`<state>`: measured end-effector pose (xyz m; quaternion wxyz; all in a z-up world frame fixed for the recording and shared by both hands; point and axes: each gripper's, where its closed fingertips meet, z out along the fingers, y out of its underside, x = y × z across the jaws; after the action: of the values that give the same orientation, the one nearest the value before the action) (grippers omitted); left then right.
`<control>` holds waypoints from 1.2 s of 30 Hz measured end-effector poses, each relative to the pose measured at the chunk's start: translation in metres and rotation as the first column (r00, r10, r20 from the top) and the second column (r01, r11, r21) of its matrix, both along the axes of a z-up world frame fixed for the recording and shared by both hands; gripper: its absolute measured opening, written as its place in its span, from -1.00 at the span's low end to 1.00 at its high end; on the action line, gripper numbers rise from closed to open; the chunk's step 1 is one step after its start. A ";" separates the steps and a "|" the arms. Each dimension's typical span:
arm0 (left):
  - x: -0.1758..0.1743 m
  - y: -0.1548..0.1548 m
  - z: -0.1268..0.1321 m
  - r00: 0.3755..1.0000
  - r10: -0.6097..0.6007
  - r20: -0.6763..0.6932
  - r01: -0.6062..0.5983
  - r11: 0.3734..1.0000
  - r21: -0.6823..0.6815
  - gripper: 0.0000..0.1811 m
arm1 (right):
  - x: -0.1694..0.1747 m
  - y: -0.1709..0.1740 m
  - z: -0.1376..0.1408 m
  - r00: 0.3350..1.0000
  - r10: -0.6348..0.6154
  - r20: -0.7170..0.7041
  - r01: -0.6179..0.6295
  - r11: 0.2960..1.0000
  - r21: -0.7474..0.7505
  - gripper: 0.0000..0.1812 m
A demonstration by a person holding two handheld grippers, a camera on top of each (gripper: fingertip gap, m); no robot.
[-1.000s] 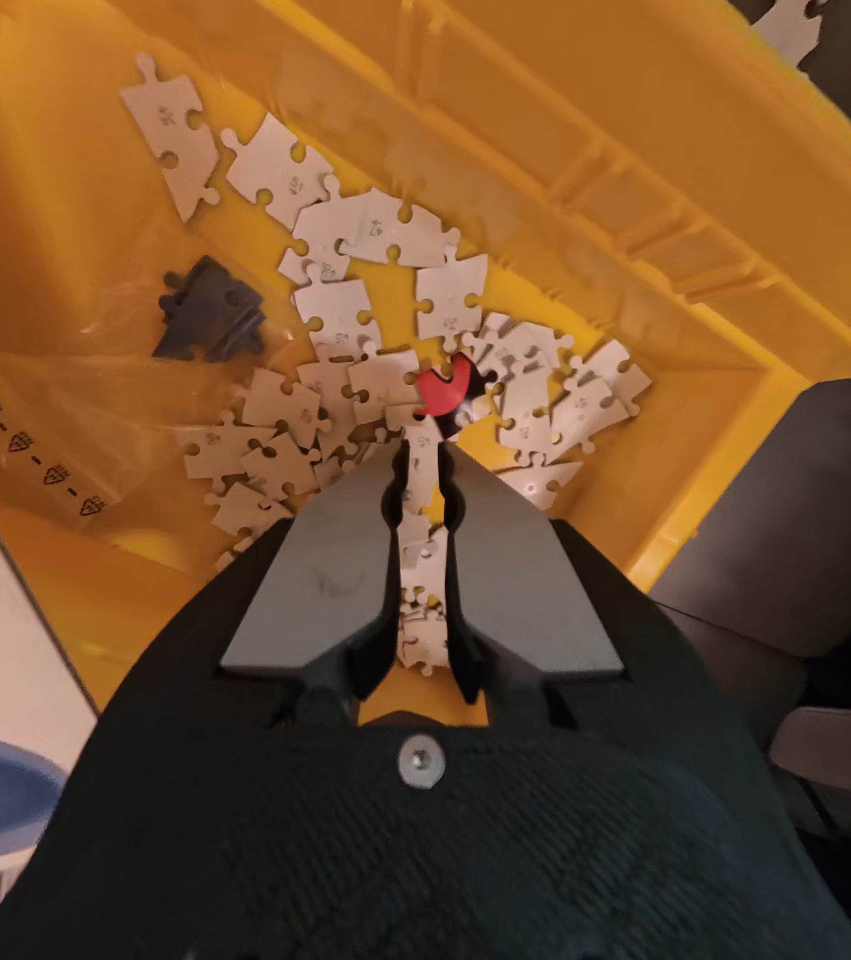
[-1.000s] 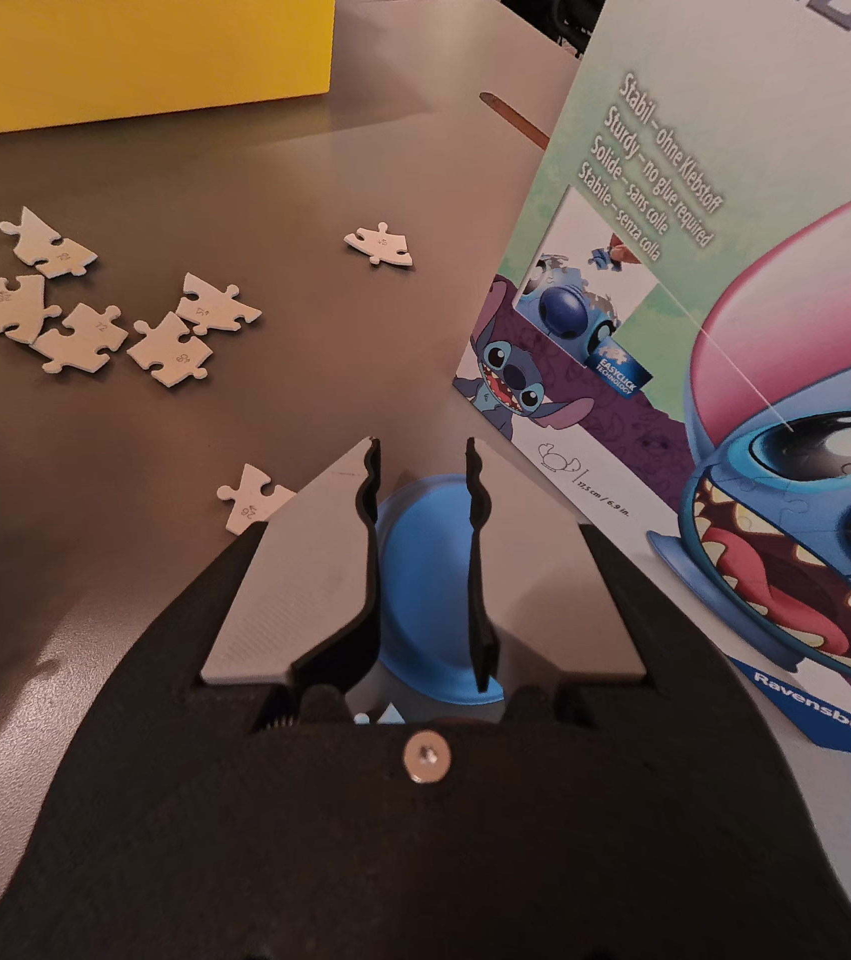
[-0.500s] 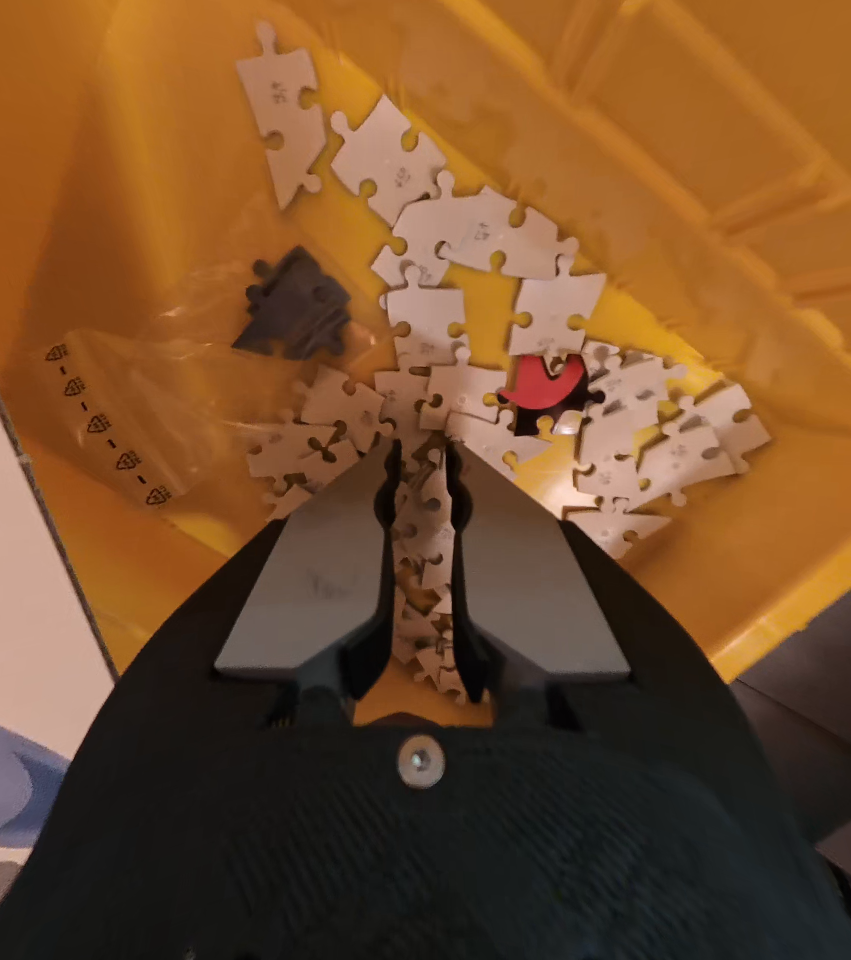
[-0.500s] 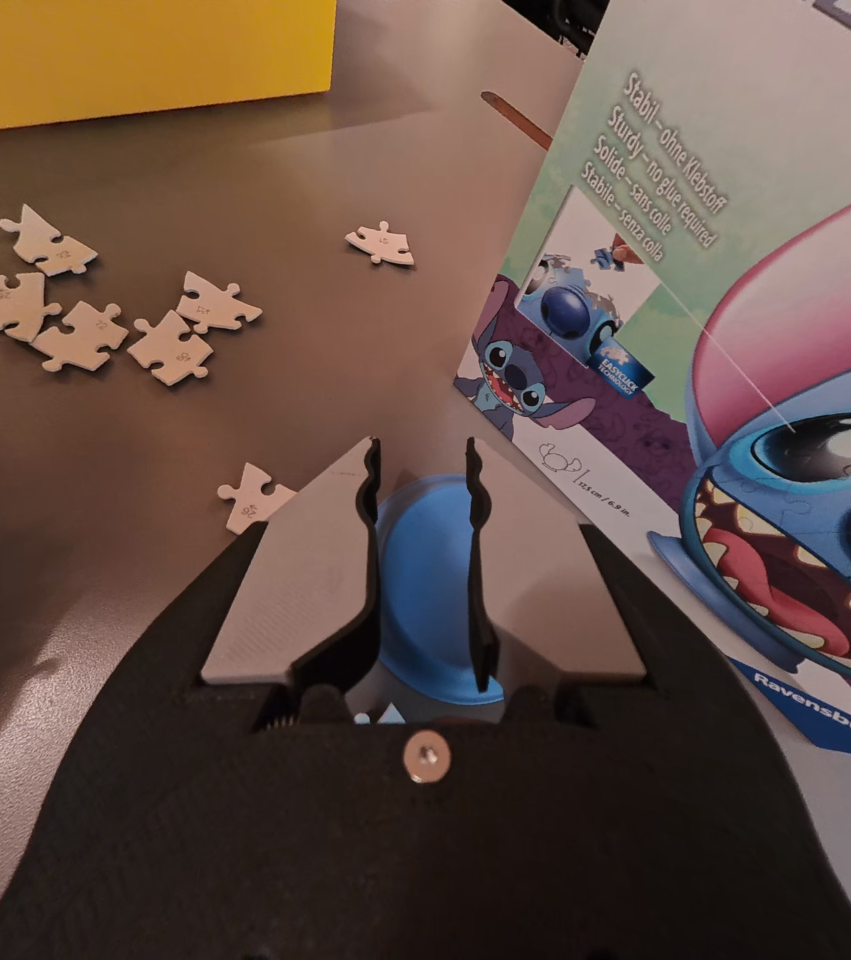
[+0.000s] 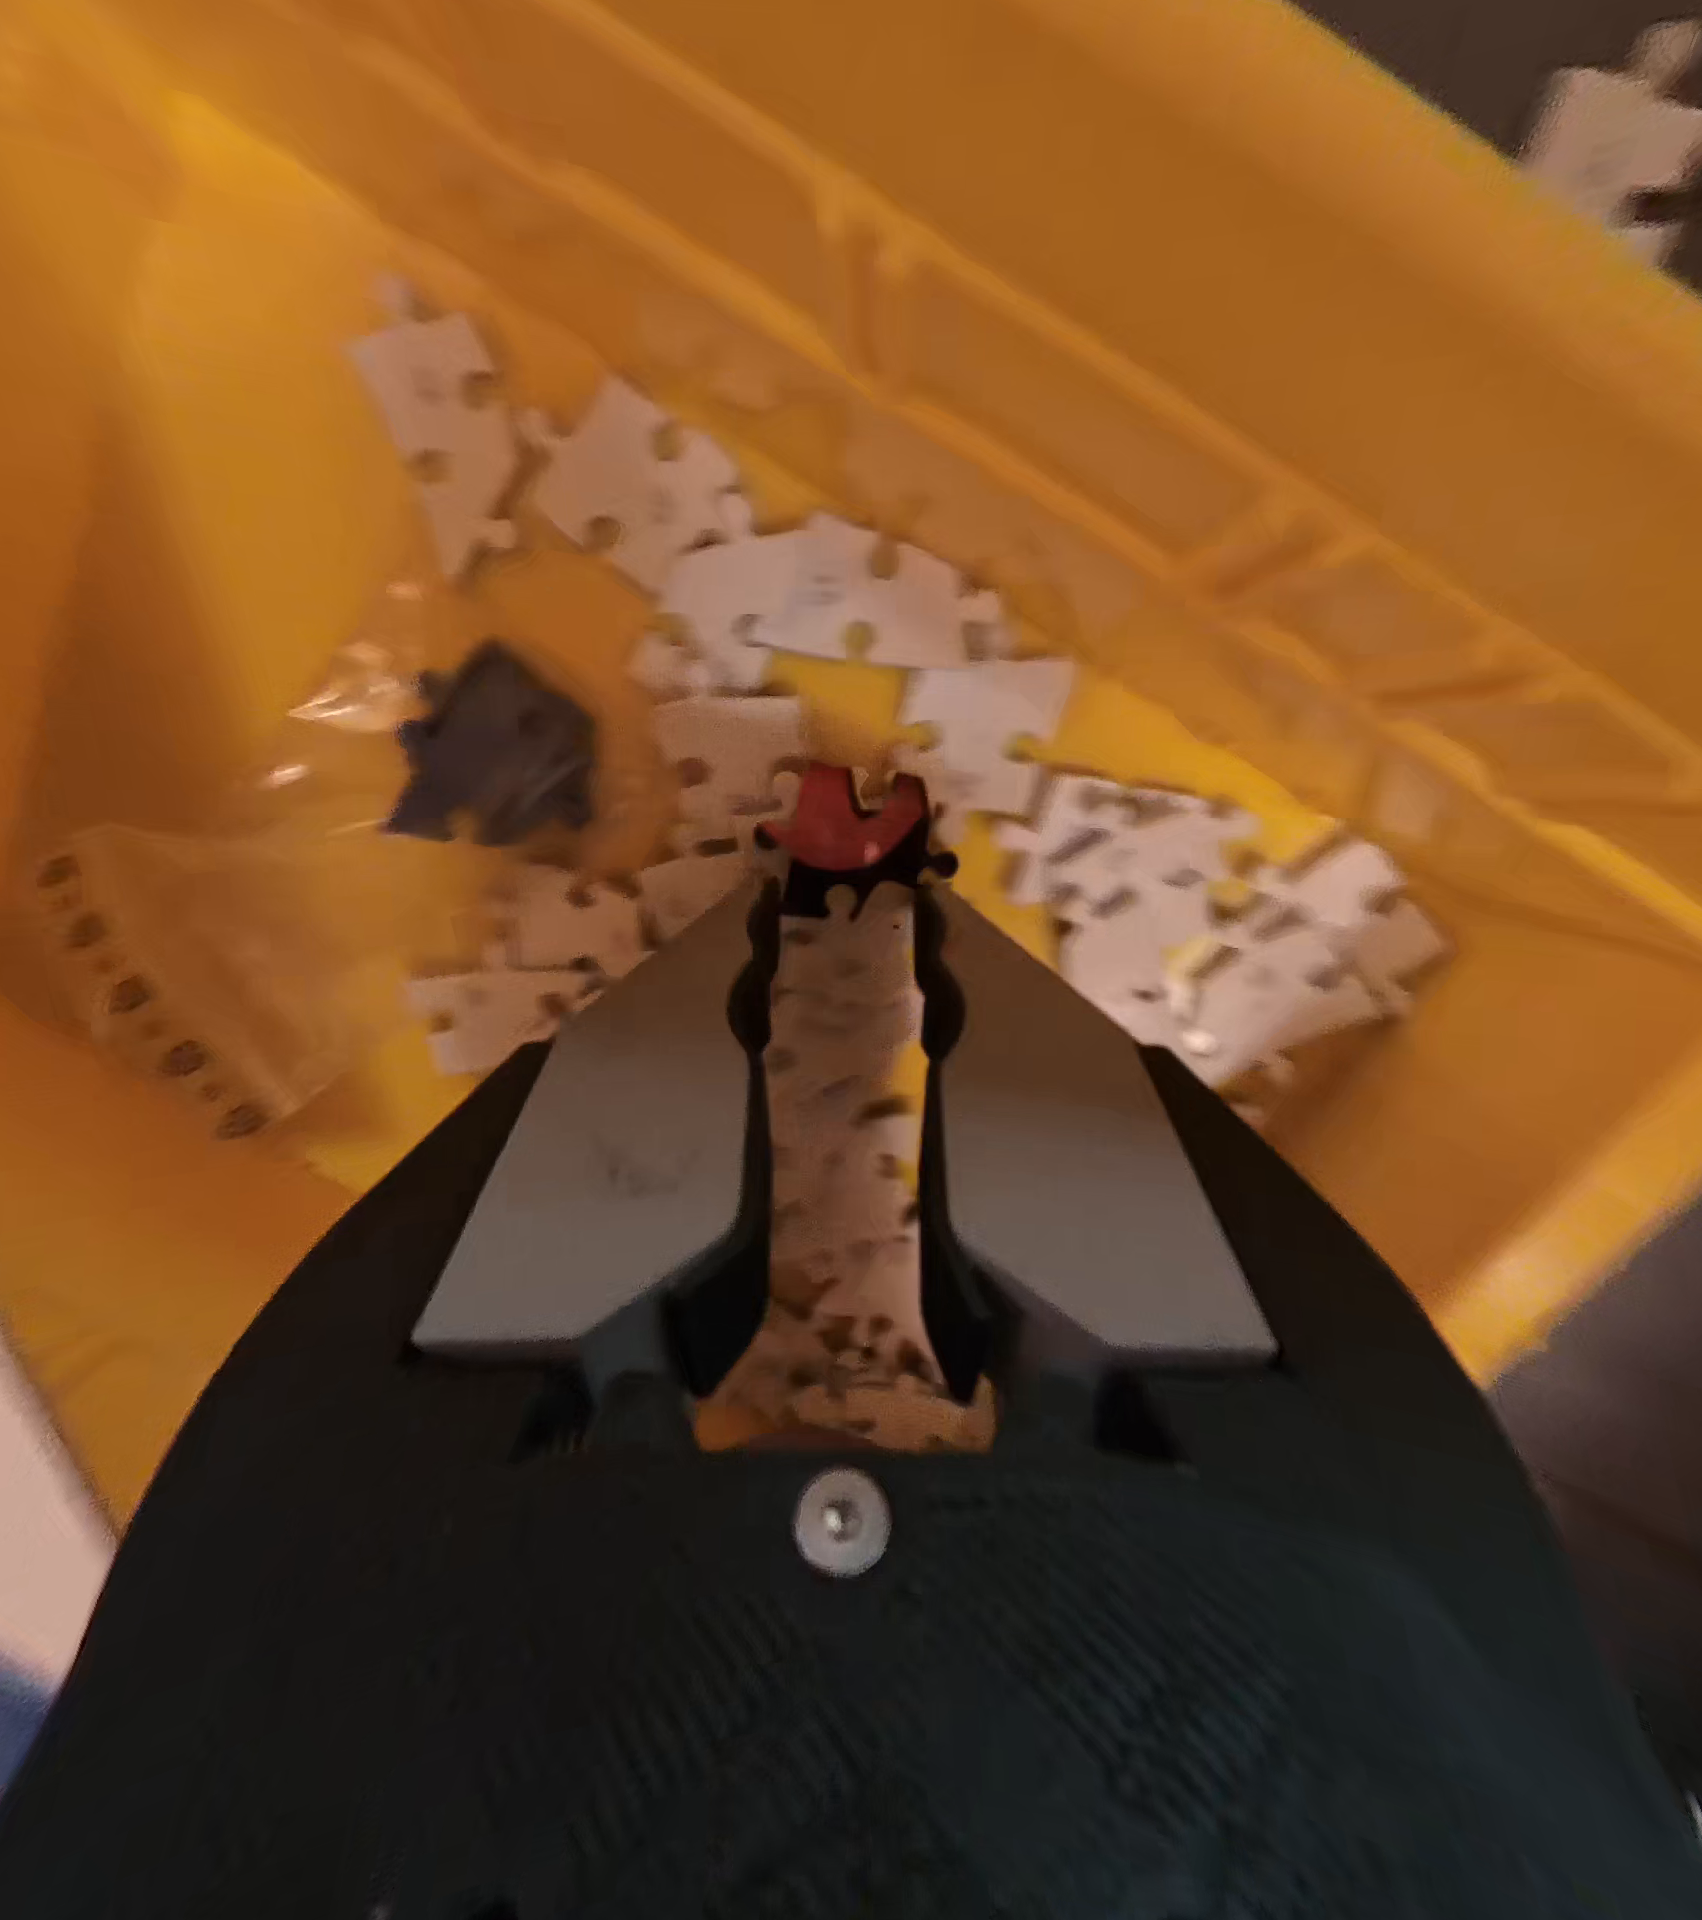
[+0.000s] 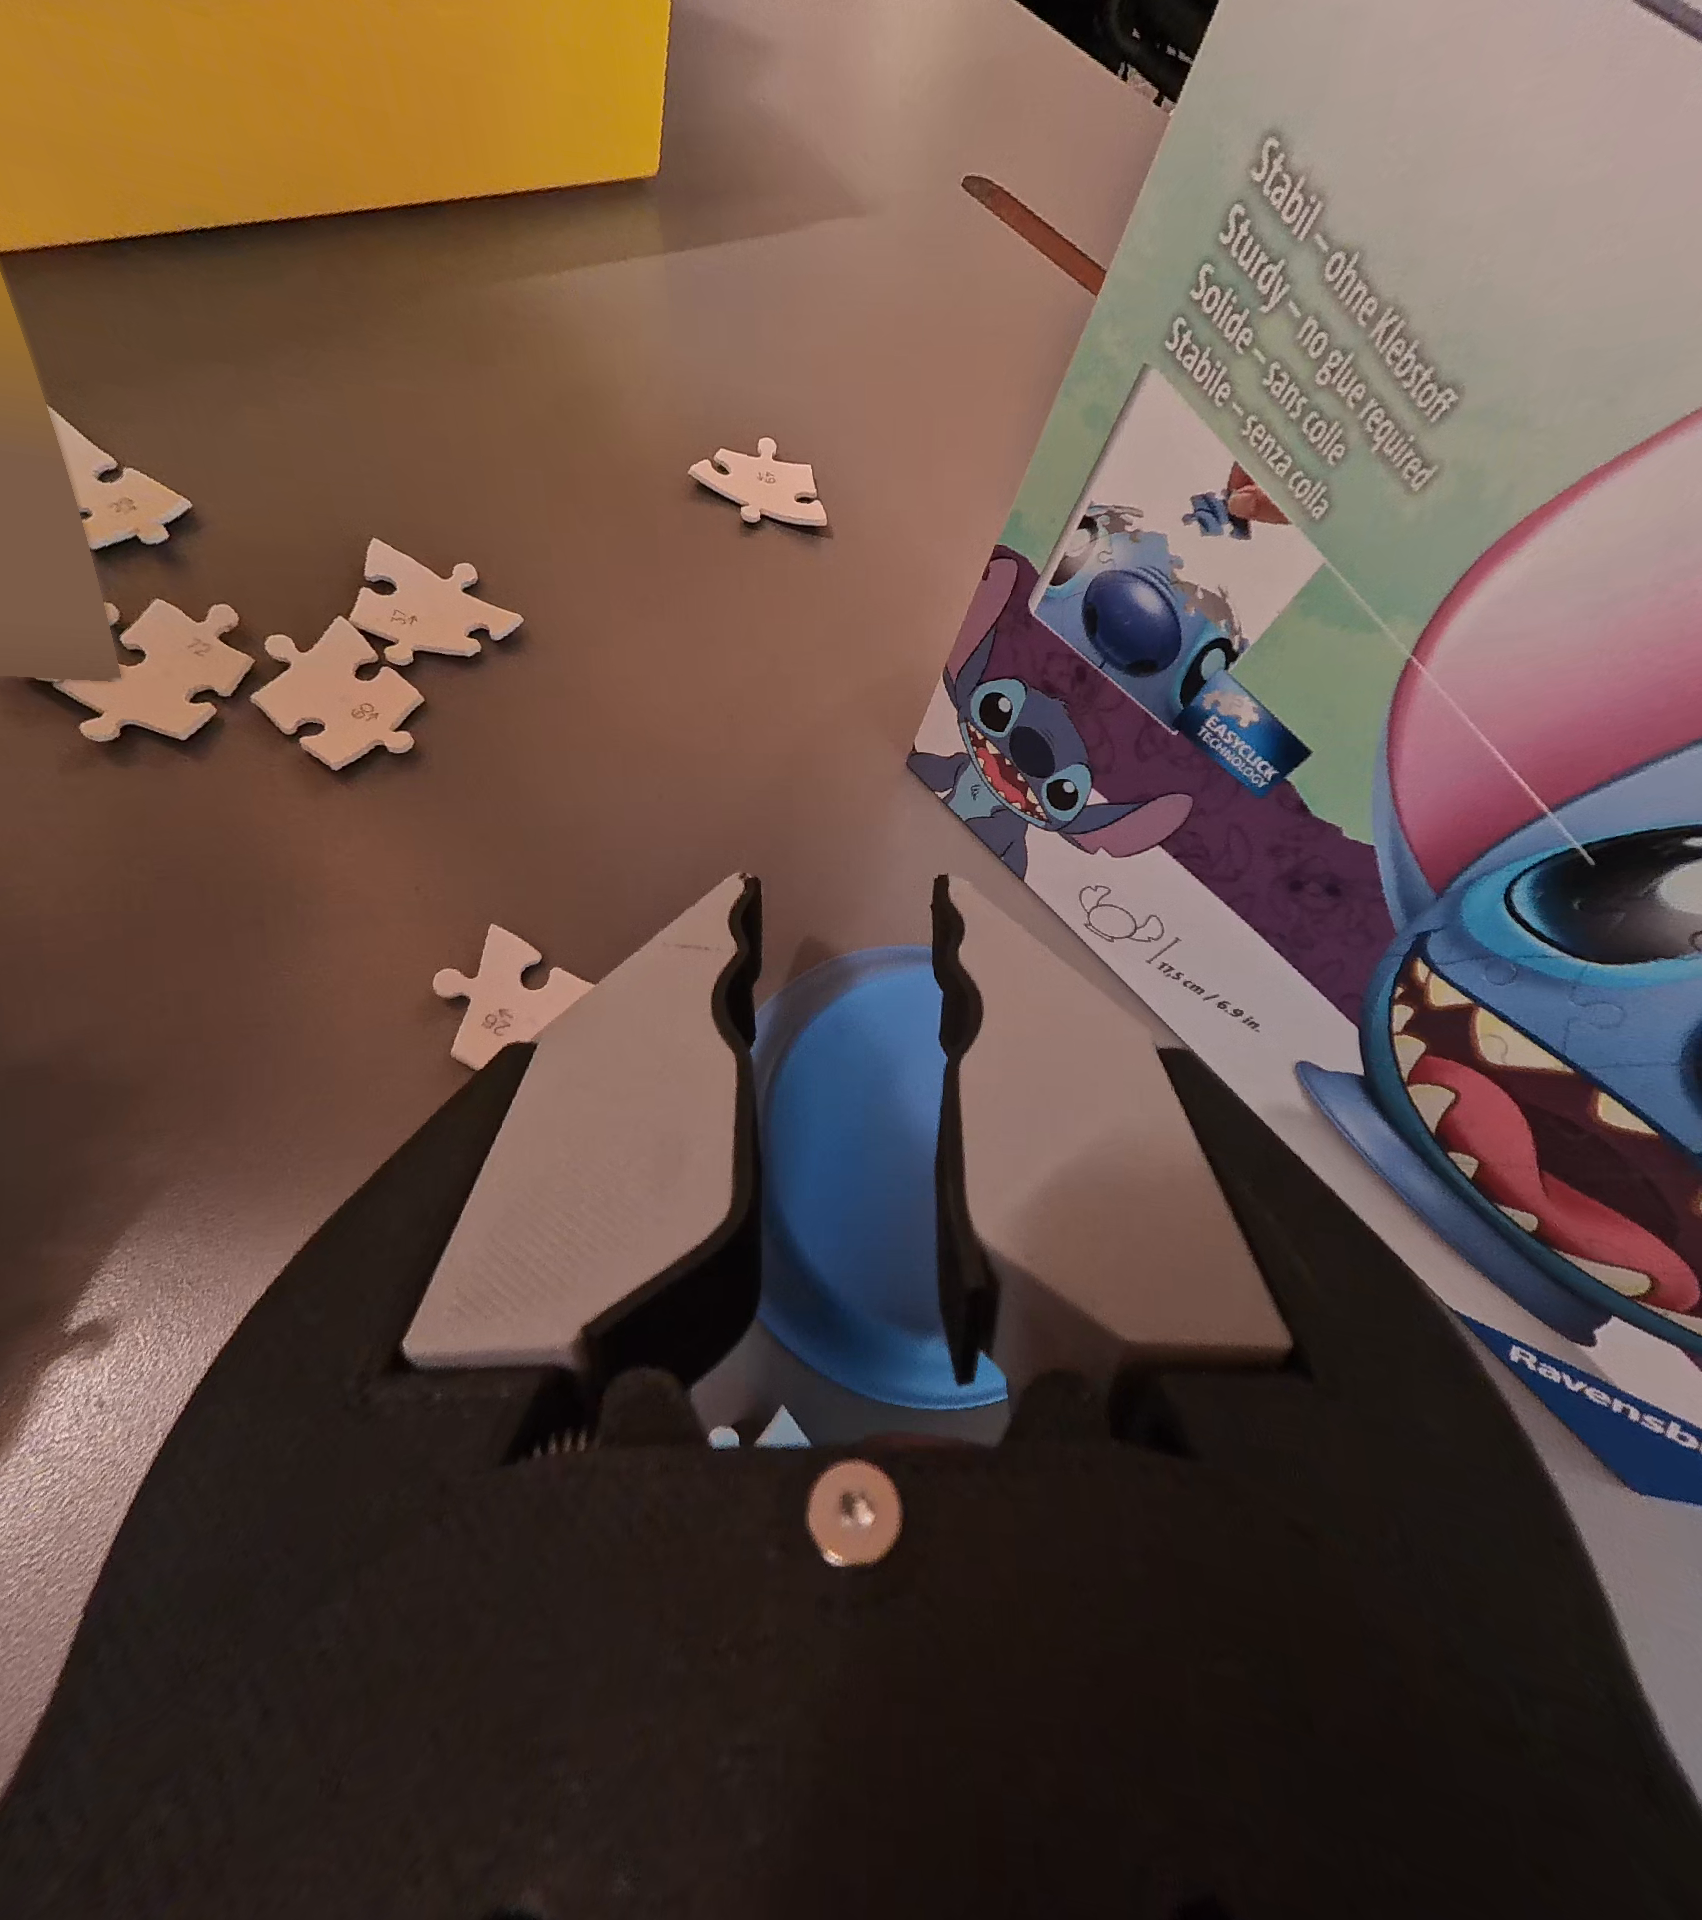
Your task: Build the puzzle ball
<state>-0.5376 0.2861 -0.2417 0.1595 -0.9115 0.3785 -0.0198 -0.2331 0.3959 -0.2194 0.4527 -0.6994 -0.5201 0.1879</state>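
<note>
In the left wrist view, many white-backed puzzle pieces lie in a heap in a yellow bin. The picture is blurred. One red and black piece lies face up just beyond my left gripper, which is open and empty, low over the heap. In the right wrist view, my right gripper has its jaws a thumb's width apart around a blue curved plastic part, low over the grey table.
A clear plastic bag with dark pieces lies in the bin's left side. Several loose pieces lie on the table ahead-left. The puzzle box stands to the right. A yellow bin wall is at the back. The gap from one gripper's tips to the other's is roughly 35 cm.
My left gripper has swung over the heap and its jaws have opened wider. The red piece now sits right at its tips. The right gripper has not moved.
</note>
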 end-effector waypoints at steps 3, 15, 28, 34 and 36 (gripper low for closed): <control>-0.026 0.025 0.011 0.988 0.116 -0.100 -0.100 0.983 0.153 -0.75 | 0.000 0.000 0.000 1.000 0.000 0.000 0.000 1.000 0.001 -0.67; -0.033 0.009 0.020 0.992 0.122 0.011 -0.123 0.992 0.035 -0.60 | 0.000 0.000 0.000 1.000 0.001 0.000 -0.001 1.000 0.002 -0.67; -0.037 -0.033 -0.002 0.991 0.096 -0.090 -0.111 0.977 -0.182 -0.82 | 0.000 0.000 0.000 1.000 0.000 0.001 0.000 1.000 0.003 -0.68; -0.021 -0.014 0.009 0.994 0.106 0.012 -0.105 0.989 -0.101 -0.85 | 0.000 0.000 0.000 1.000 0.000 0.000 0.000 1.000 0.004 -0.68; -0.024 -0.005 0.023 0.985 0.154 0.083 -0.149 0.987 -0.064 -0.85 | 0.000 0.000 0.000 1.000 0.000 0.000 0.000 1.000 0.001 -0.68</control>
<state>-0.5611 0.2808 -0.2182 0.1507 -0.9401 0.3001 -0.0584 -0.2333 0.3961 -0.2194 0.4531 -0.6992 -0.5202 0.1877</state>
